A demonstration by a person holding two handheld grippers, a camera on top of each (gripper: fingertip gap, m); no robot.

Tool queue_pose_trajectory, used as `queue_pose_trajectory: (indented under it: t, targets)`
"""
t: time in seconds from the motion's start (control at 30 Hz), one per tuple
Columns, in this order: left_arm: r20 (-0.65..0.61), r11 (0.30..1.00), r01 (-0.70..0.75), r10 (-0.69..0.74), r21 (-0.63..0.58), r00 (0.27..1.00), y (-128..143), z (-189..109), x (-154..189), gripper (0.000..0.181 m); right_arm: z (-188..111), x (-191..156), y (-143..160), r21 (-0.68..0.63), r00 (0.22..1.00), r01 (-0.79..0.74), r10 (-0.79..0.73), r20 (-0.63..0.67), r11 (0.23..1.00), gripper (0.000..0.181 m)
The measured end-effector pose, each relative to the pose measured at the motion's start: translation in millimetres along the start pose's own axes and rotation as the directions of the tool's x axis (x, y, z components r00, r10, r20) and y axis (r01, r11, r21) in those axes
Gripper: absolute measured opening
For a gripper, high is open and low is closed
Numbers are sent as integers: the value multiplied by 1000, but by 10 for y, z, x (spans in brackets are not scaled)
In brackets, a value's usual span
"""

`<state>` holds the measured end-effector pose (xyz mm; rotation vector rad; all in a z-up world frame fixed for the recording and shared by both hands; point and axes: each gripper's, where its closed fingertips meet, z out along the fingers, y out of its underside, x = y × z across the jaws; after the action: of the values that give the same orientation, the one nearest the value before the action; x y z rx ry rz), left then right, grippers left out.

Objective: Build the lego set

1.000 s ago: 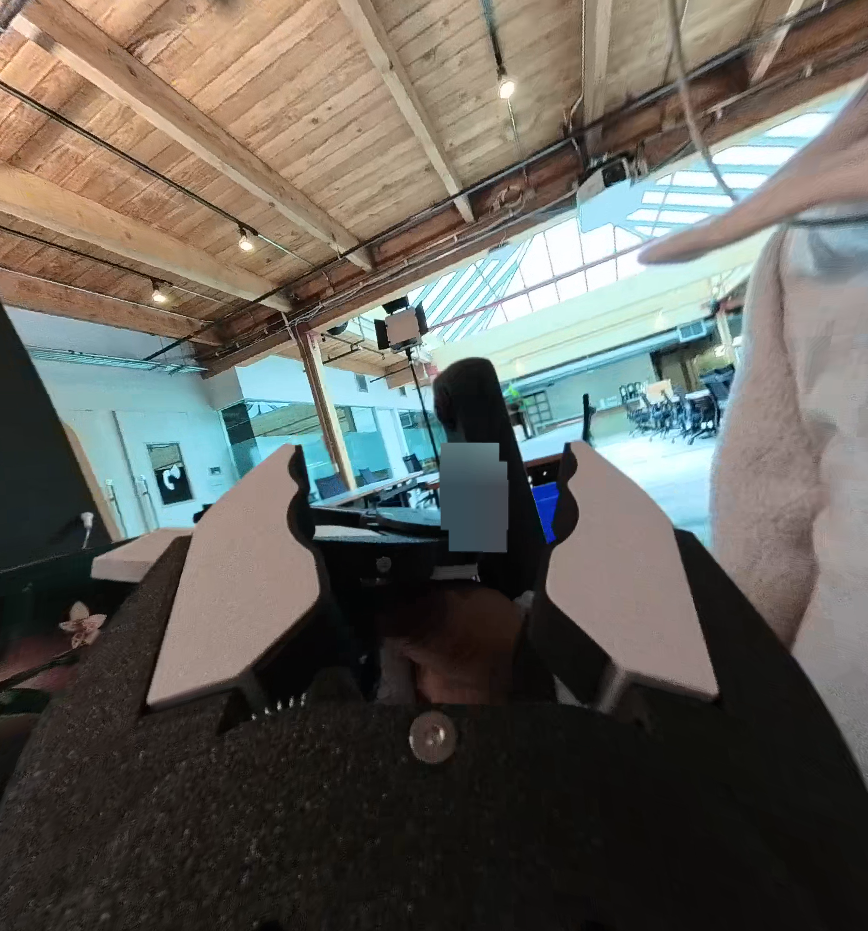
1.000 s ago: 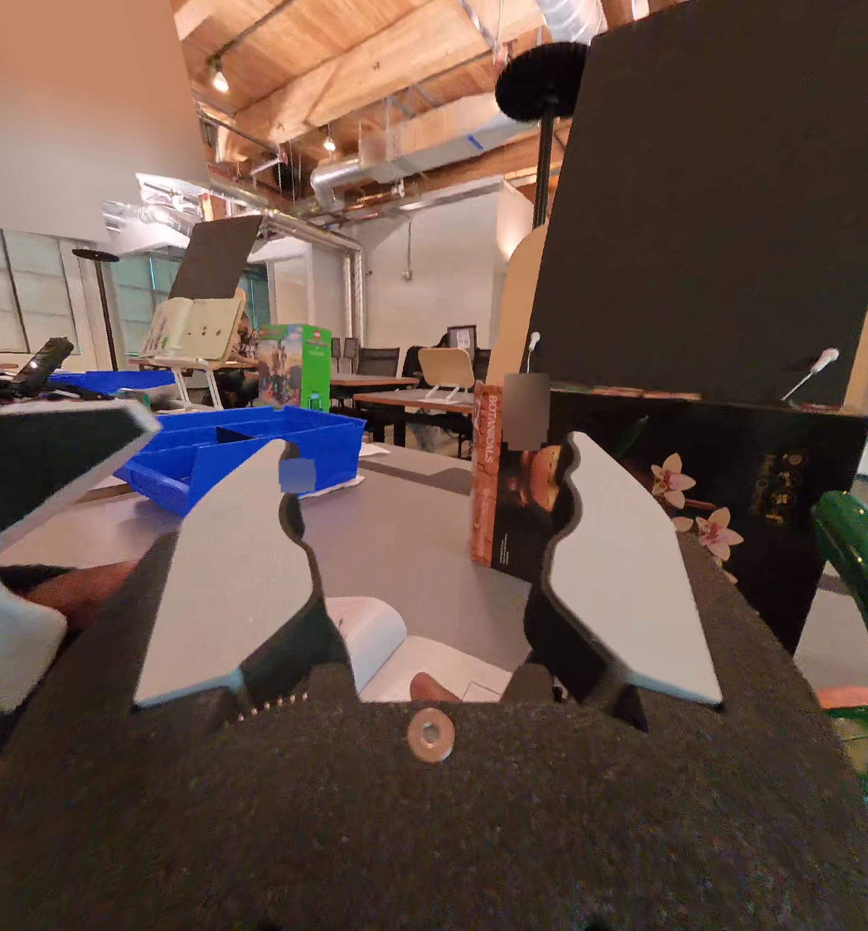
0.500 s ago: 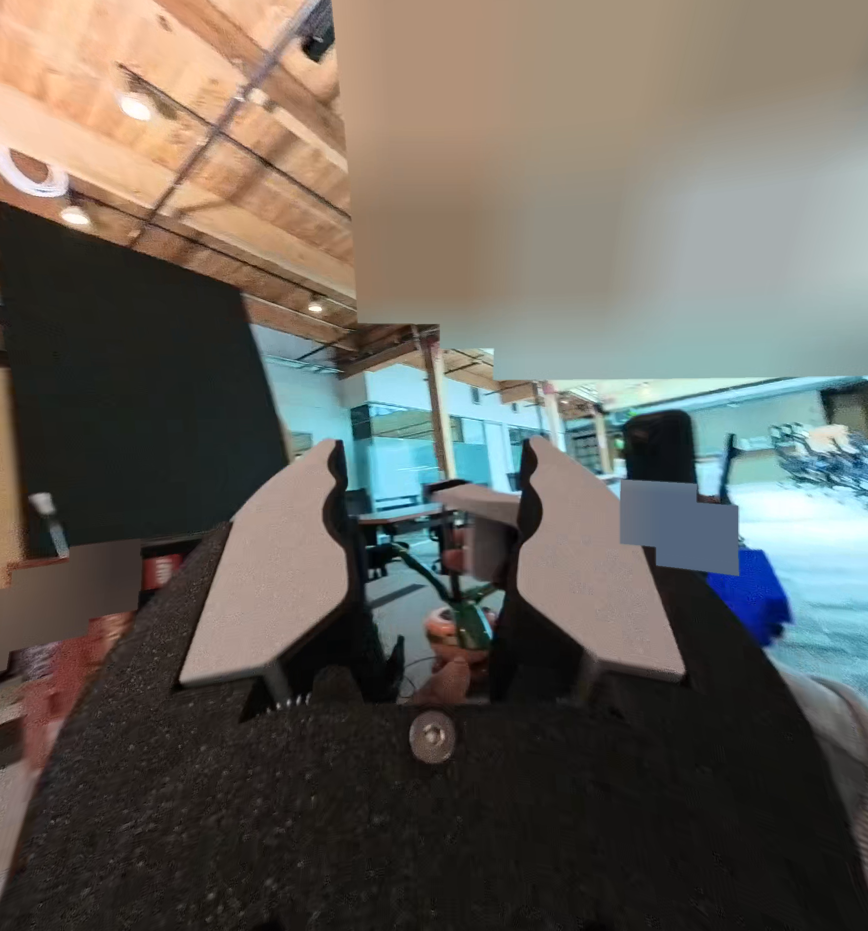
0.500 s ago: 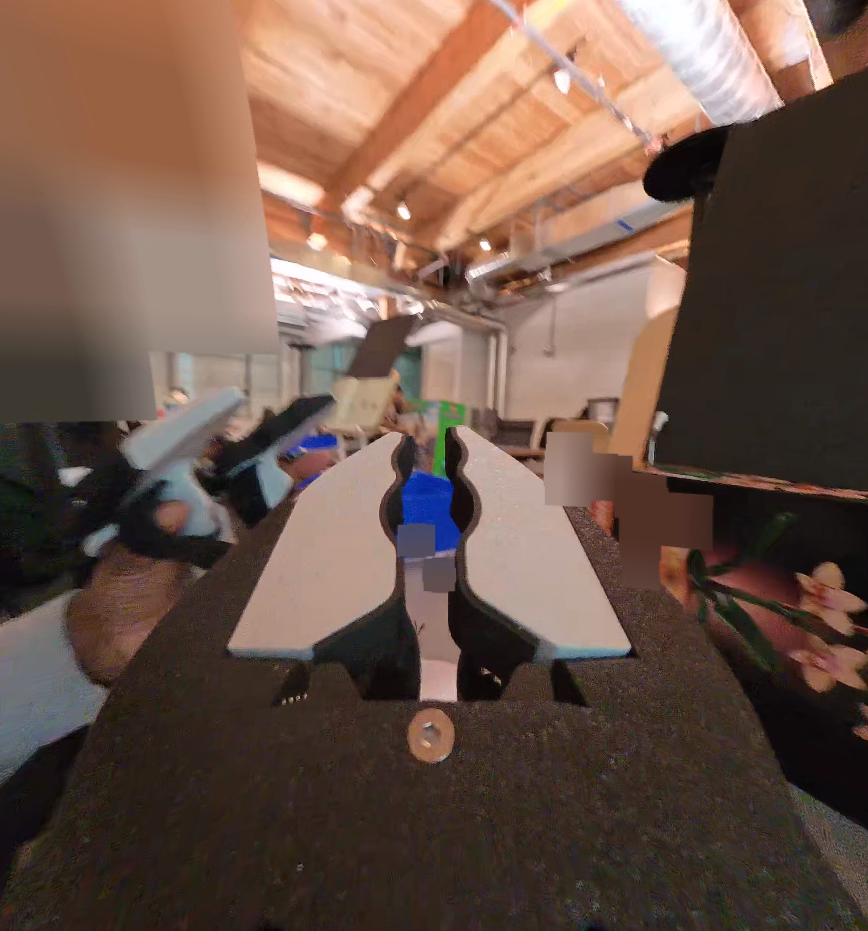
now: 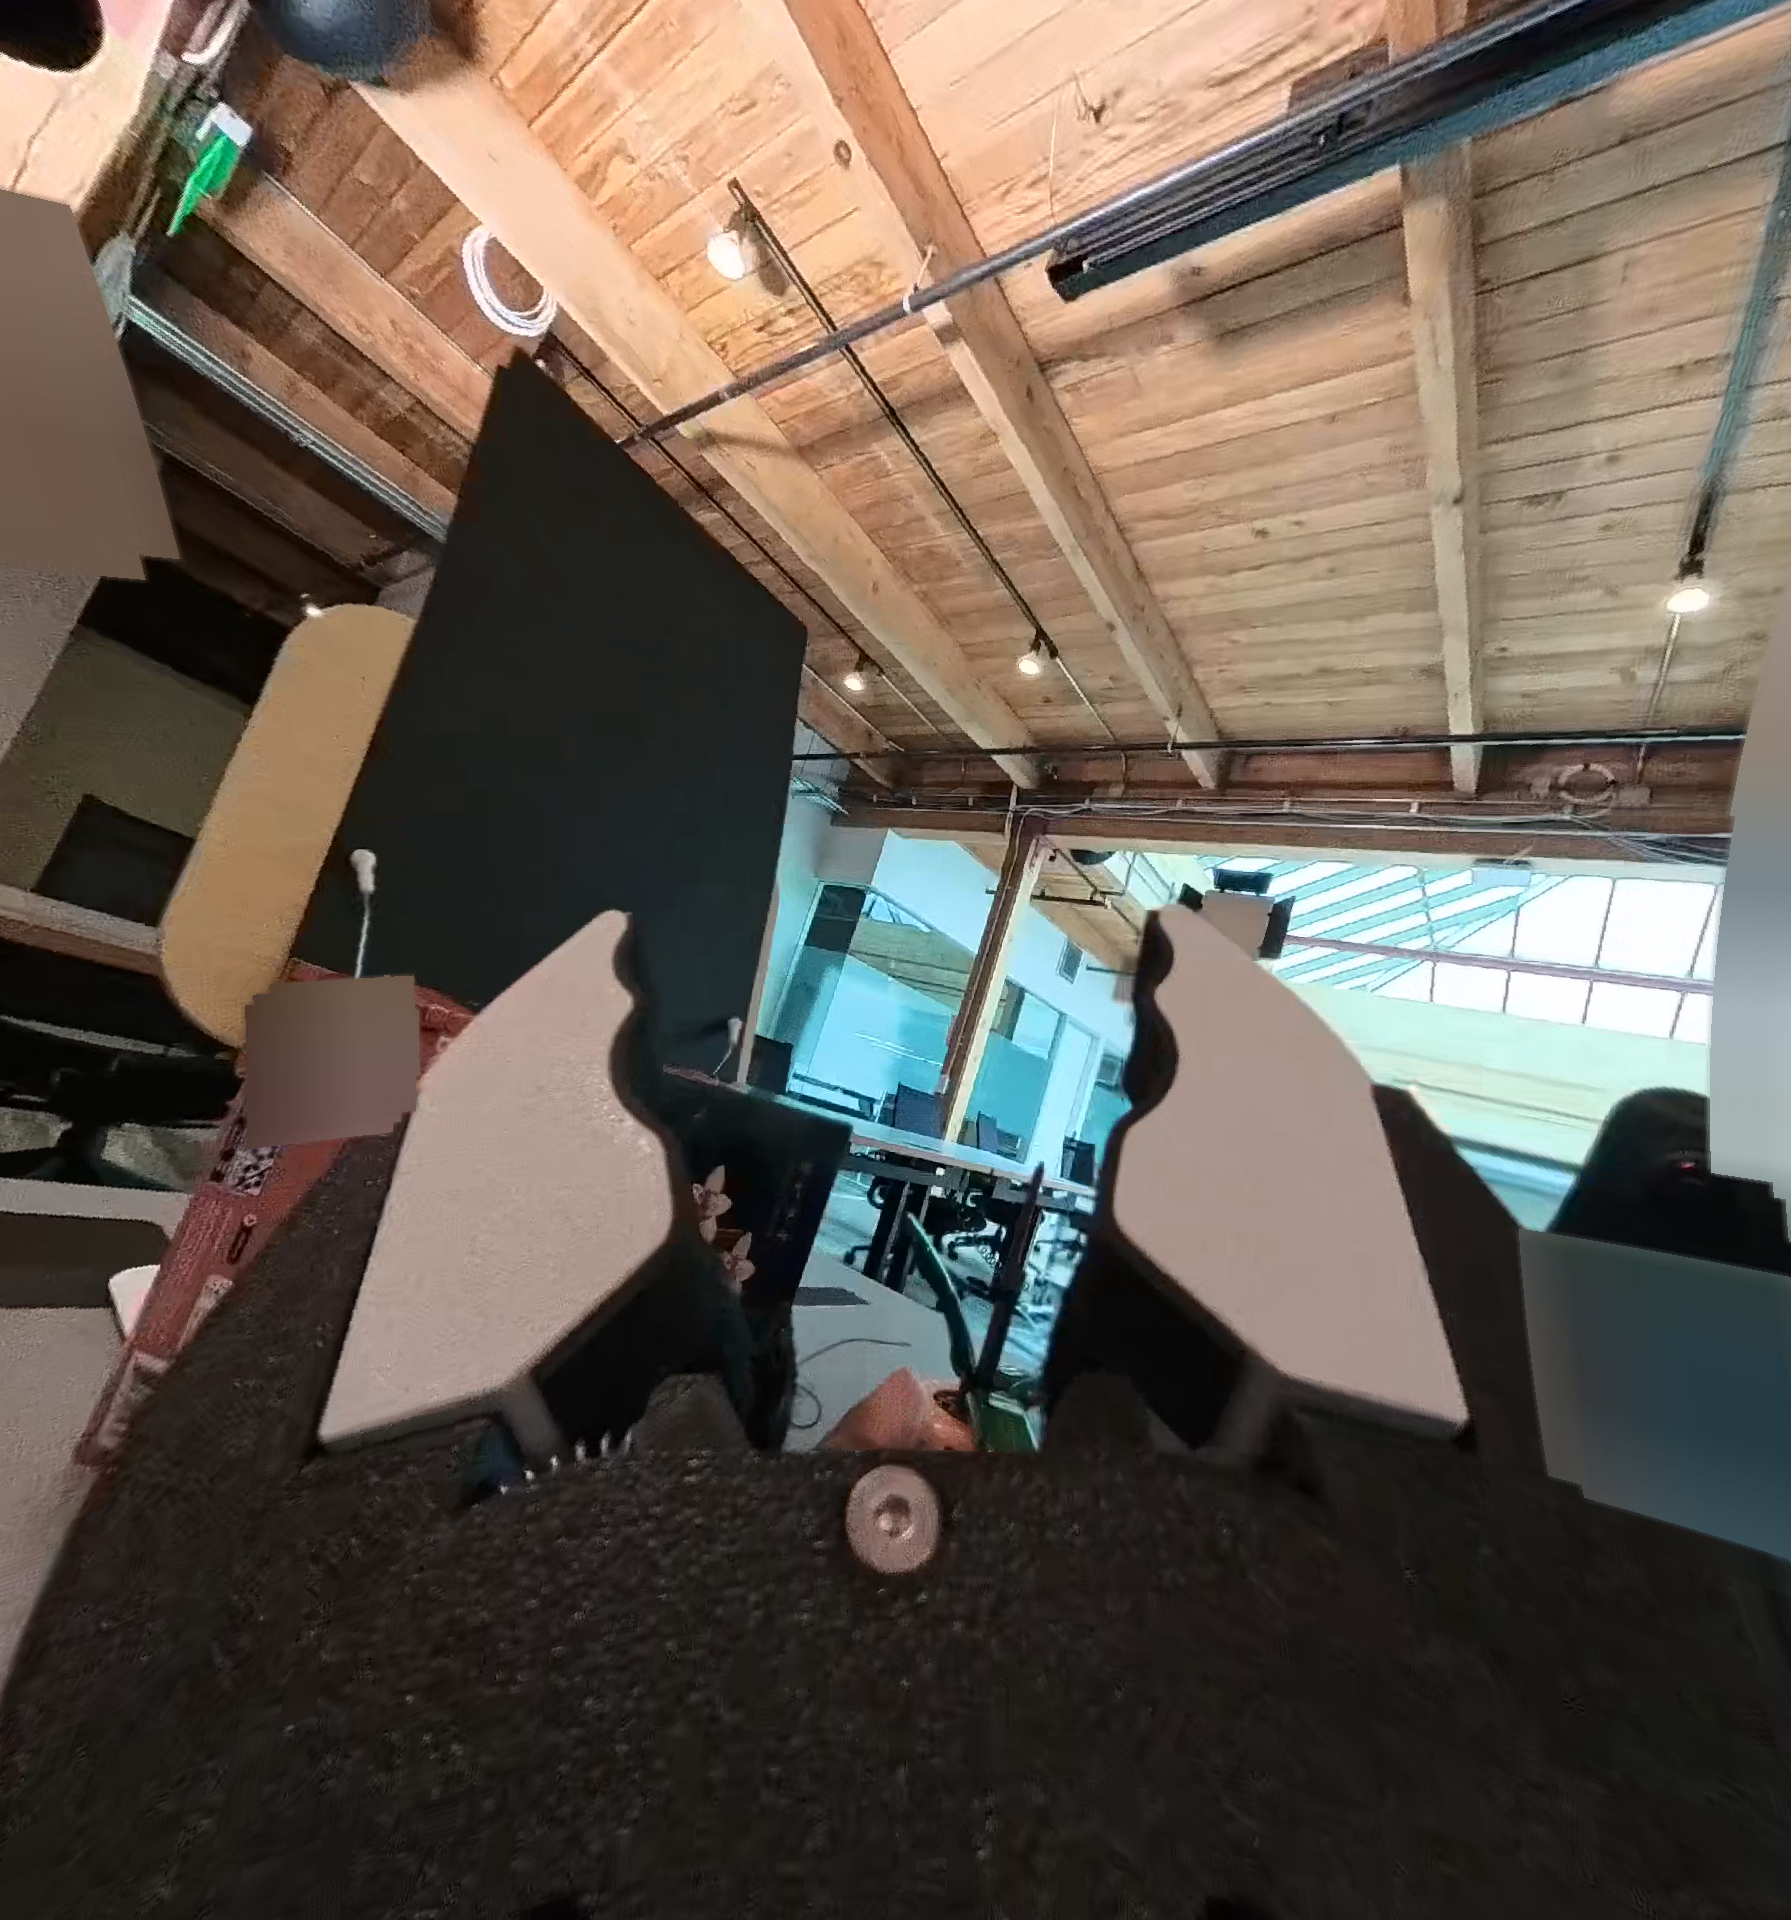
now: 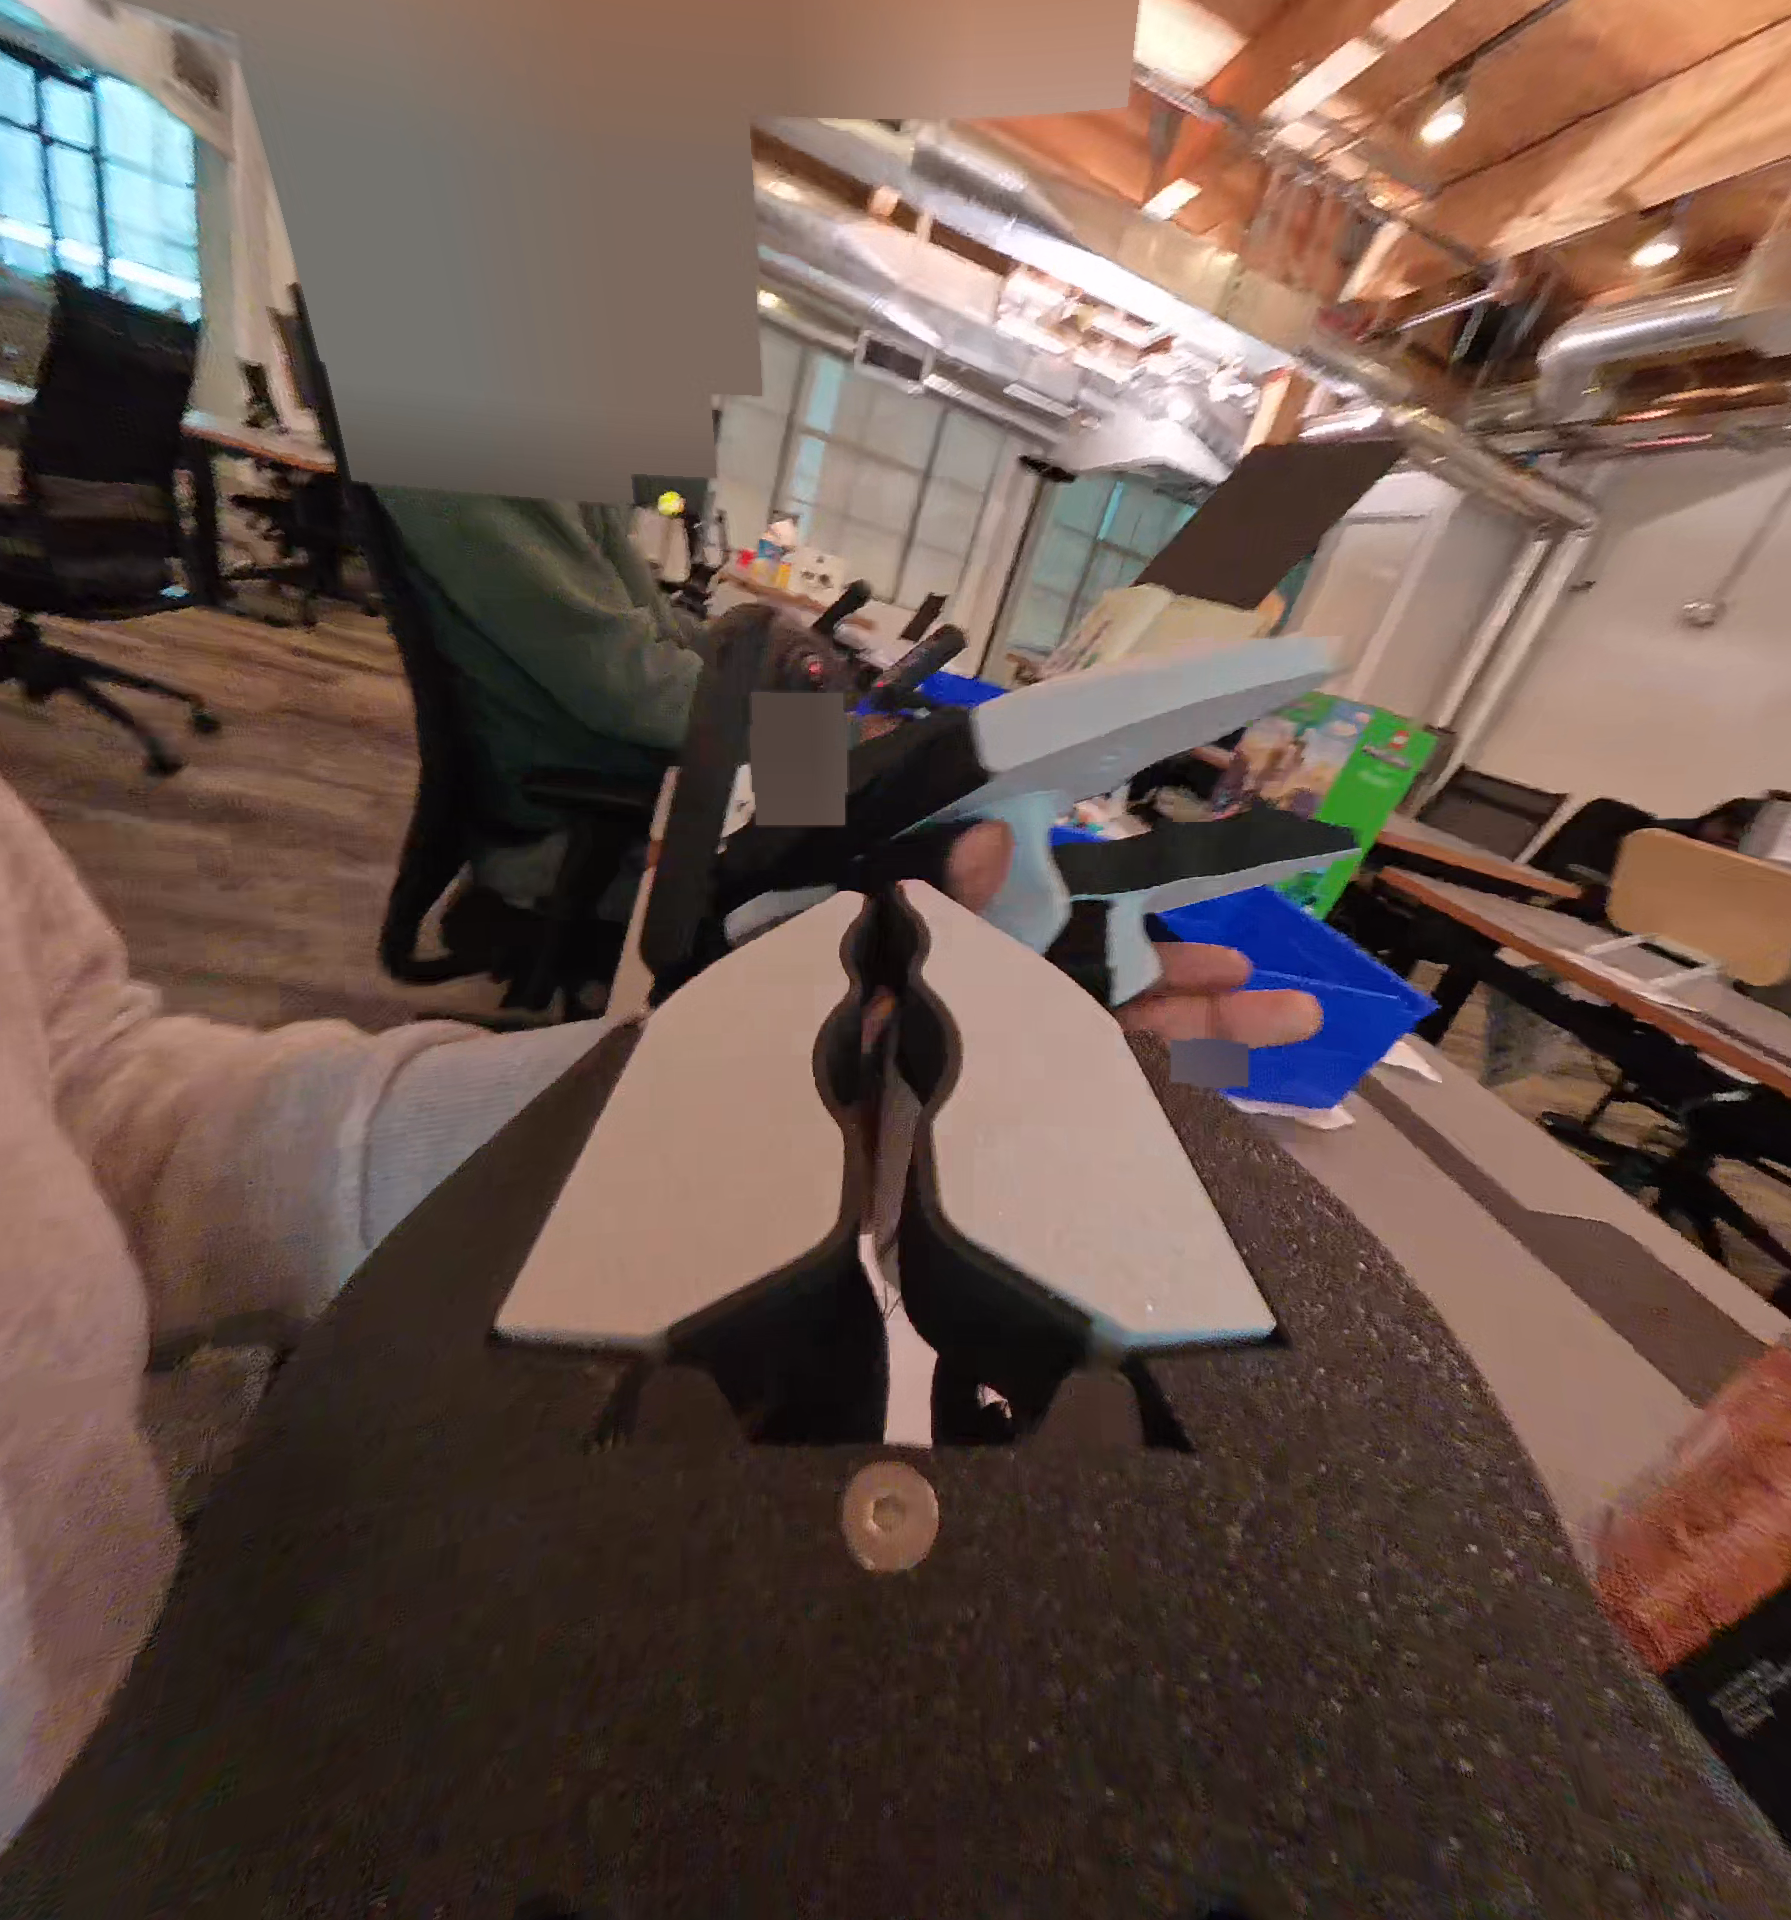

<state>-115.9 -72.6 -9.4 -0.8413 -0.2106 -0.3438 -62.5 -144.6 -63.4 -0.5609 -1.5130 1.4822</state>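
Observation:
My left gripper [image 5: 891, 935] is open and empty, and it points up toward the wooden ceiling. Low between its fingers I see a terracotta Lego pot [image 5: 901, 1413] with a green stem [image 5: 948, 1309]. The dark flower-printed set box [image 5: 766, 1174] stands behind it. My right gripper [image 6: 886, 899] is shut, with nothing visibly held. It points at the left gripper [image 6: 1338, 748], which a hand [image 6: 1223, 997] holds open in the air just beyond it. A corner of the set box [image 6: 1764, 1662] shows at the lower right.
A blue parts bin [image 6: 1296, 987] sits on the grey table [image 6: 1473, 1205] behind the left gripper, and a green box [image 6: 1327, 769] stands farther back. A black panel [image 5: 579, 727] stands behind the set box. A seated person [image 6: 538, 644] and office chairs are at the left.
The left gripper opened wider and tilted up toward the ceiling. The right gripper went from open to fully shut and swung left, so it now faces the left gripper.

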Motion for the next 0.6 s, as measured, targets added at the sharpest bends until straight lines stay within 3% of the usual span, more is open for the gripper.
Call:
queue_pose_trajectory:
  t: [0.07,0.17,0.3,0.37,0.43,0.5,0.6]
  targets:
    - [23,1000,-11,10,12,1000,14,14,14,89,118,-240,276,-138,995,27,-14,98,990,0]
    - [3,995,-88,88,41,996,12,21,105,80,146,-371,240,-75,993,71,-63,98,995,2]
    - [-60,992,-51,58,118,996,-156,-48,154,57,-128,47,-22,97,994,-6,17,-110,995,3]
    - [-68,992,-21,29,126,997,-183,-61,129,57,-185,162,-83,144,988,-60,80,-134,988,3]
    - [-76,993,-5,14,117,997,-145,-48,156,56,-61,70,68,39,994,-75,78,-71,996,4]
    - [-60,990,47,-39,133,997,-142,-54,130,47,-22,68,94,32,995,-57,59,-81,998,3]
    - [-64,981,152,-145,122,987,-98,-55,99,45,19,-44,163,-18,996,-84,84,0,996,0]
